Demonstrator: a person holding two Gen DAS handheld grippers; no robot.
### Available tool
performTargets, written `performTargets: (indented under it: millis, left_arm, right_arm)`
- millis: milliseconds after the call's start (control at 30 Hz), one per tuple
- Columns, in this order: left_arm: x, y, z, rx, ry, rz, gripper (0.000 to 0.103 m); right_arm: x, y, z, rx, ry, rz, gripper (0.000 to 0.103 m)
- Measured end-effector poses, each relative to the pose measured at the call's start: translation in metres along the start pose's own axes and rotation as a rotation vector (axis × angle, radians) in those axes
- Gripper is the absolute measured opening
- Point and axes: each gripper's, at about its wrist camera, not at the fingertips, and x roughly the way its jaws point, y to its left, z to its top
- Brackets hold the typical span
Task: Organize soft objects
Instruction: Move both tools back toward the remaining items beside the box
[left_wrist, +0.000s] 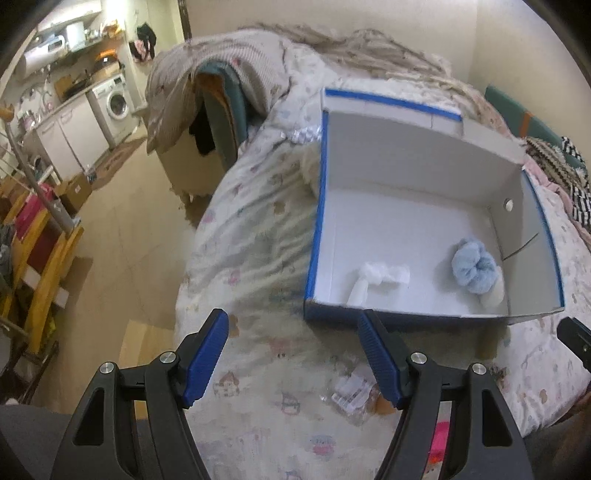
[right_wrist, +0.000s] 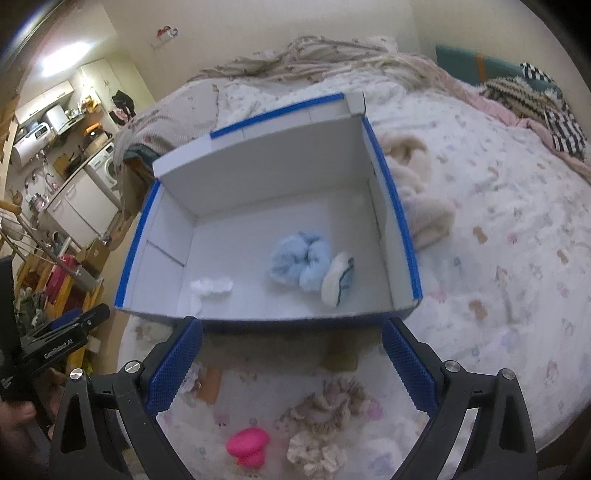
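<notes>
Hovering wide and empty, the right hand-held gripper (right_wrist: 291, 363) faces the blue-edged box (right_wrist: 402, 218) on the bed (right_wrist: 498, 229), its near wall just beyond the fingertips; box's long axis runs away from it. Inside lie a blue scrunchie (right_wrist: 299, 264) and white tissue (right_wrist: 210, 286). Beige scrunchies (right_wrist: 332, 410) and a pink item (right_wrist: 246, 446) sit below the jaws. The left hand-held gripper (left_wrist: 293, 354), also wide and empty, reads "GenRobot.AI"

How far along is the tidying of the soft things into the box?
Partly done. The box already holds a blue scrunchie, a white pouch and white fluff. Both the left gripper and right gripper are empty. The beige scrunchies and pink item remain outside.
</notes>
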Motion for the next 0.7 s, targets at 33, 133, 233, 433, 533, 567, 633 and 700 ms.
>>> performTargets:
  millis: [33, 133, 233, 433, 533, 567, 633, 700]
  left_arm:
    - [0.003, 0.002, 0.000, -0.006, 0.010, 0.003, 0.070]
    - [0.016, 0.010, -0.003, -0.026, 0.054, 0.025, 0.070]
    - [0.028, 0.019, -0.007, -0.065, 0.108, 0.019, 0.070]
    - [0.058, 0.017, -0.015, -0.089, 0.226, -0.017, 0.070]
    - [0.073, 0.001, -0.023, -0.039, 0.277, -0.038, 0.070]
    - [0.078, -0.004, -0.025, -0.026, 0.299, -0.048, 0.070]
    - [0.087, -0.012, -0.031, -0.010, 0.349, -0.075, 0.070]
    - [0.100, -0.022, -0.039, 0.014, 0.416, -0.098, 0.069]
  right_arm:
    - [0.002, 0.000, -0.002, 0.003, 0.014, 0.001, 0.103]
    - [0.010, 0.000, -0.007, 0.004, 0.065, 0.006, 0.103]
    - [0.017, -0.001, -0.011, 0.006, 0.105, -0.005, 0.103]
    - [0.027, -0.006, -0.015, 0.054, 0.162, 0.008, 0.103]
    - [0.036, -0.008, -0.015, 0.061, 0.184, 0.000, 0.103]
    - [0.040, -0.009, -0.015, 0.061, 0.188, -0.004, 0.103]
    - [0.046, -0.012, -0.015, 0.058, 0.204, -0.019, 0.103]
    - [0.050, -0.015, -0.017, 0.067, 0.222, -0.020, 0.103]
